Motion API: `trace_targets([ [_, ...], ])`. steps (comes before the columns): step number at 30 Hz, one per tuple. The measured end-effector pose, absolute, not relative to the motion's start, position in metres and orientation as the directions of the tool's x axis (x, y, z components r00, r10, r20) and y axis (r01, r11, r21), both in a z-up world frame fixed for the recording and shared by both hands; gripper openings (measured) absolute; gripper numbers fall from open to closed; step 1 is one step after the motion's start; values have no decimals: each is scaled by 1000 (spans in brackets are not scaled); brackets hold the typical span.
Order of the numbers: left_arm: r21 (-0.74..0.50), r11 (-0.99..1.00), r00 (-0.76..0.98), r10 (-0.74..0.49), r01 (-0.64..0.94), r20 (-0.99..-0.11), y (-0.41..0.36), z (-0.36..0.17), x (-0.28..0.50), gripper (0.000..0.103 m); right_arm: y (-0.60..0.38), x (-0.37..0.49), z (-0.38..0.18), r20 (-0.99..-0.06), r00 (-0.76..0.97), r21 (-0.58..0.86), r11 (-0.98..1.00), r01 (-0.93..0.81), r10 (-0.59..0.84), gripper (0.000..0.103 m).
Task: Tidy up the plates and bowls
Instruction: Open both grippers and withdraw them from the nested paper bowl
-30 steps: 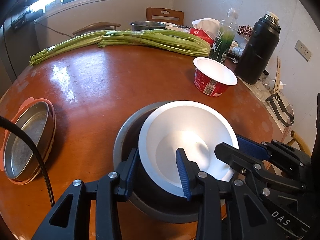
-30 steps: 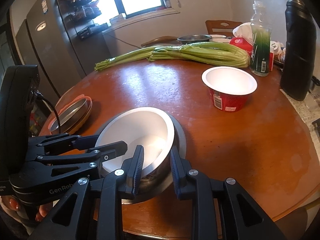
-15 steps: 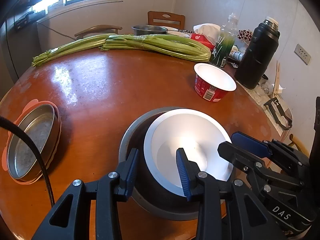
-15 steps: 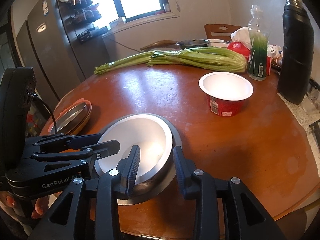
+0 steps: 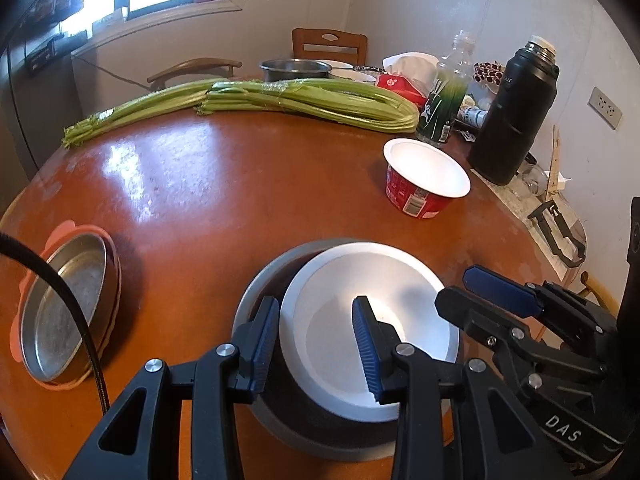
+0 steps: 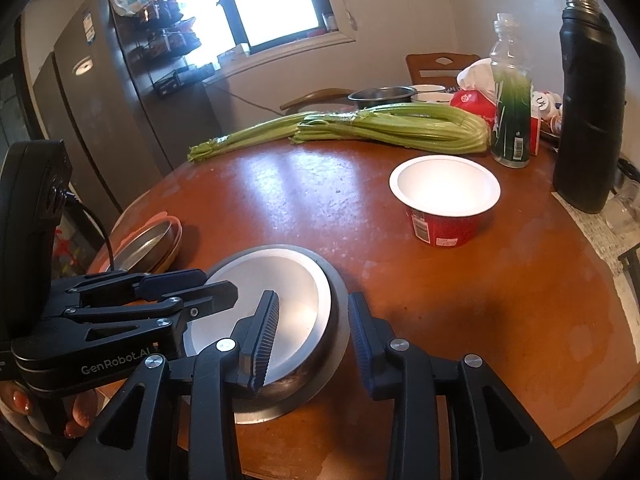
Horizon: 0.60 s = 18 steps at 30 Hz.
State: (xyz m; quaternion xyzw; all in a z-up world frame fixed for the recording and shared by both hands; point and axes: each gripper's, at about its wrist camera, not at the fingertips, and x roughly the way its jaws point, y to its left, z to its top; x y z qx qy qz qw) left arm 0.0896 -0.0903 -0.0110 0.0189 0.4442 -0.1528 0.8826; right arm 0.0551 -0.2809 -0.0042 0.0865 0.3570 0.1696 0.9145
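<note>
Since a second ago the right gripper (image 6: 312, 304) has been opening its jaws, so the rims it straddles now sit loose between spread fingers instead of being clamped. The white bowl (image 5: 380, 312) sits nested in a grey dish (image 5: 272, 272) at the 6 o'clock edge of the round table (image 5: 240, 184), pushed off-centre toward 3 o'clock. The left gripper (image 5: 316, 312) is closed as far as it goes across the bowl's near wall, one pad outside the rim and one inside, which reads as a pinch. With only that one-sided hold, lifting could tip the bowl and let it slide out of the pads. The right fingers could also catch a rim as they back off, dragging the pair toward the near edge. Farther out, a red cup (image 5: 420, 196) stands at 2 o'clock, a metal tray (image 5: 60, 308) at 9 and celery (image 5: 300, 100) at 12, all well clear.
</note>
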Motion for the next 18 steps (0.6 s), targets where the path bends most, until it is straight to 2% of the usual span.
trace_targets([
  [18, -115, 945, 577, -281, 307, -767, -98, 11, 109, 38, -308, 81, -5, -608, 705, 317, 926, -205, 365, 40],
])
